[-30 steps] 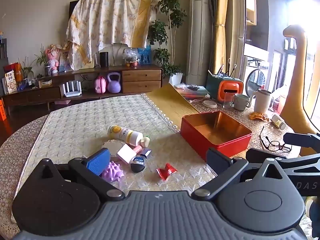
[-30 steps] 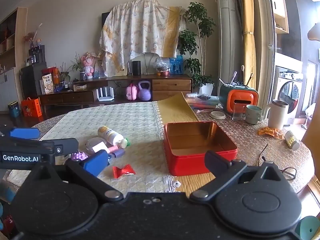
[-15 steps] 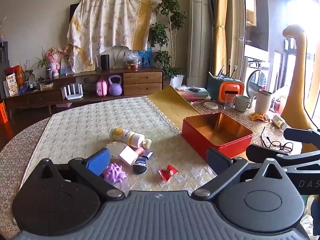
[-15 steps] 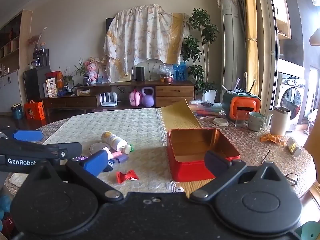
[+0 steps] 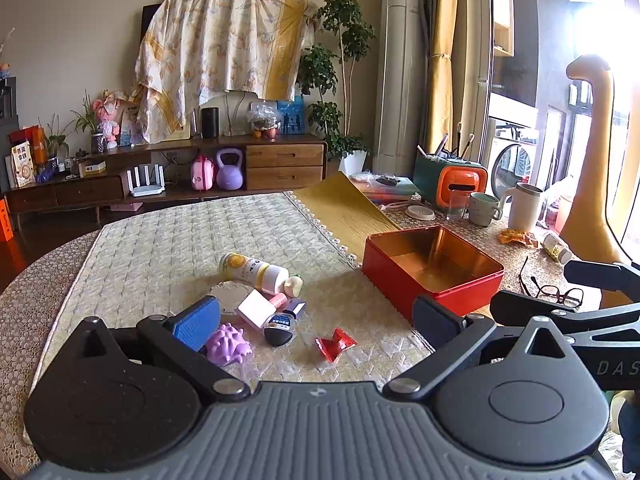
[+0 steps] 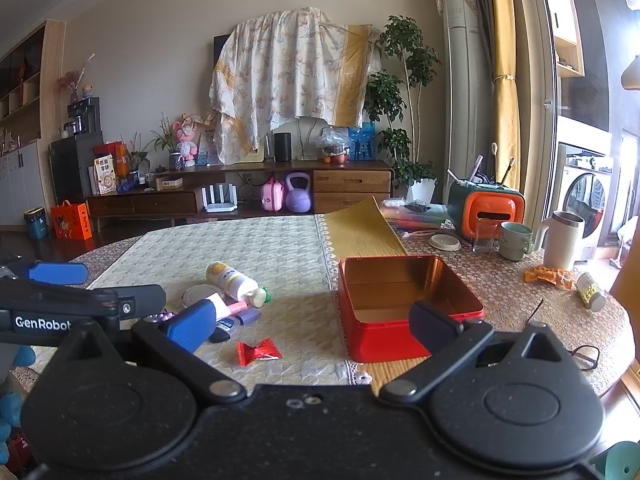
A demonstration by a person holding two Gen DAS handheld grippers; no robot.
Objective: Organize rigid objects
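- Left wrist view says you're basically at the start: the red tin (image 5: 432, 268) sits open on the desk (image 5: 160, 248) with nothing inside that I can see.
- Everything that needs sorting is in 1 loose pile just left of the tin: the yellow-capped bottle (image 5: 254, 272) lying on its side, a round white compact (image 5: 230, 294), a pink box (image 5: 256, 309), a small dark bottle (image 5: 279, 326), the purple spiky ball (image 5: 228, 346) and the red wrapped candy (image 5: 335, 343) a bit apart from the rest.
- Your left gripper (image 5: 316, 322) is spread wide with nothing in it, hanging above the near edge of the pile.
- Right gripper (image 6: 312, 322) is the same deal, wide open and holding nothing, sitting between the candy and the tin.
- So I'd call it 0 items in and the whole pile left to go. The candy looks like the easiest first grab.
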